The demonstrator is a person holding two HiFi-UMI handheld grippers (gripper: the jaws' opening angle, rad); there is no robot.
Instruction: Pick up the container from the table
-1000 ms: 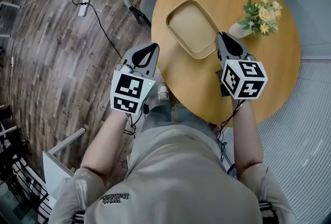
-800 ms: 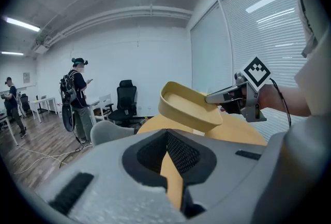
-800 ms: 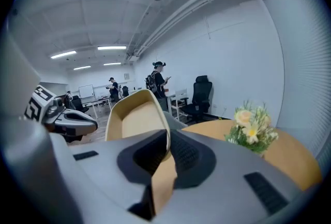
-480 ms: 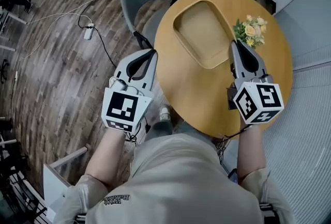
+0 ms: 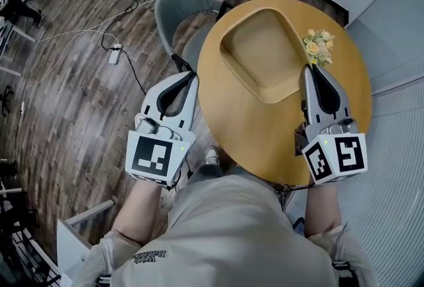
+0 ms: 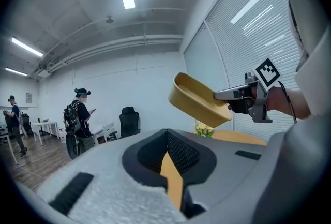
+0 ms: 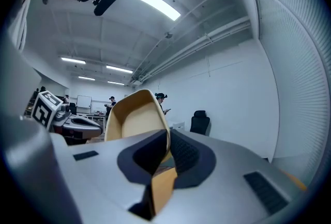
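The right gripper (image 5: 310, 71) is clamping its jaws on the rim of the container (image 5: 262, 47), at the rim's near right part; the right gripper view is showing that rim pinched between the pads. The container is hanging in the air over the far half of the table (image 5: 252, 130), tilted, and not touching the top; the left gripper view is showing this clearly. The left gripper (image 5: 192, 75) is waiting off the table's left edge, jaws together with nothing between them.

I am judging that the picking up is nearly done; the next move is asking only for a firm grip and a level carry, because a hold on one edge is letting the container tip.

The round wooden table is carrying flowers (image 5: 318, 46) near its far right edge; a chair (image 5: 182, 4) is standing at the far left edge; the floor (image 5: 66, 93) is dark wood with a cable and power strip (image 5: 114, 54); people are standing far off in the room.
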